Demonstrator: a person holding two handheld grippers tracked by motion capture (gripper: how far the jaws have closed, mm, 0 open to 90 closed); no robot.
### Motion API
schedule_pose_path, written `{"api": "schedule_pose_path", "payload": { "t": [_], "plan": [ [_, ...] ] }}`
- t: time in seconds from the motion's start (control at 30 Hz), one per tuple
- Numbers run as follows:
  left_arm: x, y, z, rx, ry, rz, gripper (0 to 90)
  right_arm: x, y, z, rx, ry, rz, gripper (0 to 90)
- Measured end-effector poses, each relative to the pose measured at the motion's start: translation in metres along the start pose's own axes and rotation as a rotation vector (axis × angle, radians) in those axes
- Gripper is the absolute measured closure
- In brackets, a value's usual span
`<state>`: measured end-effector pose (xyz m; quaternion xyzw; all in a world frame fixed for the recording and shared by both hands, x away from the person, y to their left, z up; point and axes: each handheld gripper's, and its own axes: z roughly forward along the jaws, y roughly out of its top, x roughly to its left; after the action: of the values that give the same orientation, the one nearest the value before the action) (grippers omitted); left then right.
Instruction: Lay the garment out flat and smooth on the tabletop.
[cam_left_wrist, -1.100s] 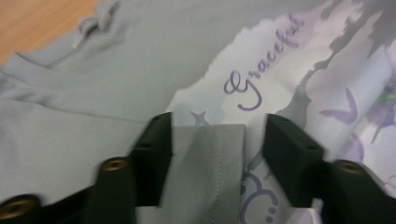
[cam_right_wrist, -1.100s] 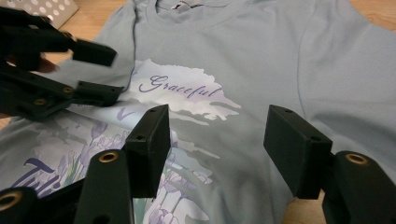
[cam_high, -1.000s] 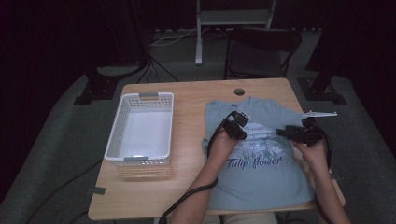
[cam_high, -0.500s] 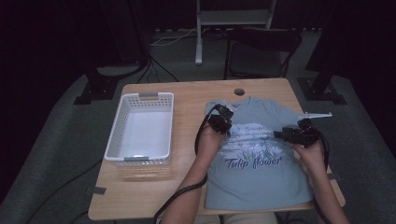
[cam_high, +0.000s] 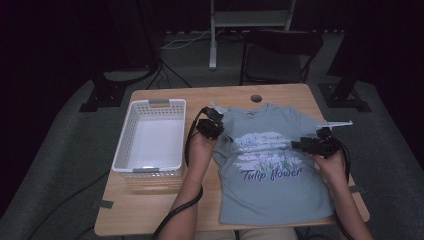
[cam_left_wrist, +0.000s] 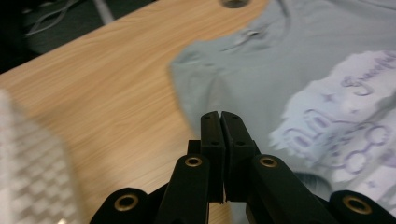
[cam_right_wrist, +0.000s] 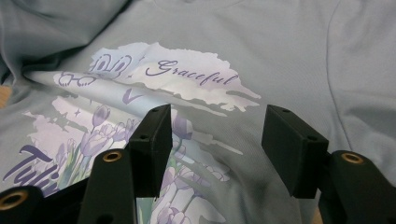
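Fingers (cam_left_wrist: 219, 126) over tee (cam_high: 280, 180), collar twd far edge

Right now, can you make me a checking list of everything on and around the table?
Surface: wooden table, with a round hole near its far edge.
Job's things: grey-blue T-shirt spread flat, print facing up, reading Tulip flower.
Clutter: white basket at the table's left, nothing seen inside; tape bits on the table edges.
Grippers: left gripper shut on nothing, above the shirt's left sleeve edge; right gripper open above the print.
Cables: black cable trails from the left gripper along the forearm; more cables on the floor.
Surroundings: dark chair behind the table, grey carpet, stand feet.
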<state>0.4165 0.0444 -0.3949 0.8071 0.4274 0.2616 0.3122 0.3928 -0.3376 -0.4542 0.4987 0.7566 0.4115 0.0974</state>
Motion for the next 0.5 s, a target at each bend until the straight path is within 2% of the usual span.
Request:
{"api": "schedule_pose_path", "payload": {
  "t": [0.07,0.17,0.2,0.23,0.27,0.3,0.37,0.43,0.5],
  "plan": [
    [0.009,-0.004,-0.008,-0.011,0.009,-0.027,89.5,0.001,0.000,0.001,0.004,0.000,0.003,42.0],
    [0.021,-0.009,-0.018,0.001,0.078,-0.033,89.5,0.000,0.000,0.002,0.005,0.000,0.002,42.0],
    [0.024,-0.011,-0.020,0.019,0.114,-0.022,89.4,0.001,0.000,0.002,0.008,-0.001,0.003,42.0],
    [0.029,-0.013,-0.021,0.033,0.128,-0.035,89.3,0.000,0.000,0.002,0.008,-0.001,0.004,42.0],
    [0.032,-0.015,-0.021,0.051,0.124,-0.044,88.9,0.001,0.000,0.002,0.009,0.000,0.003,42.0],
    [0.037,-0.018,-0.020,0.086,0.147,-0.045,87.2,0.001,0.000,0.003,0.010,0.000,0.001,42.0],
    [0.043,-0.024,-0.018,0.098,0.156,-0.072,76.7,0.001,0.000,0.003,0.013,0.001,0.001,42.0],
    [0.047,-0.028,-0.017,0.105,0.182,-0.097,59.8,0.001,0.000,0.004,0.016,0.005,0.000,41.7],
    [0.049,-0.030,-0.017,0.093,0.186,-0.111,51.7,0.002,0.000,0.004,0.018,0.007,-0.002,41.1]
  ]
}}
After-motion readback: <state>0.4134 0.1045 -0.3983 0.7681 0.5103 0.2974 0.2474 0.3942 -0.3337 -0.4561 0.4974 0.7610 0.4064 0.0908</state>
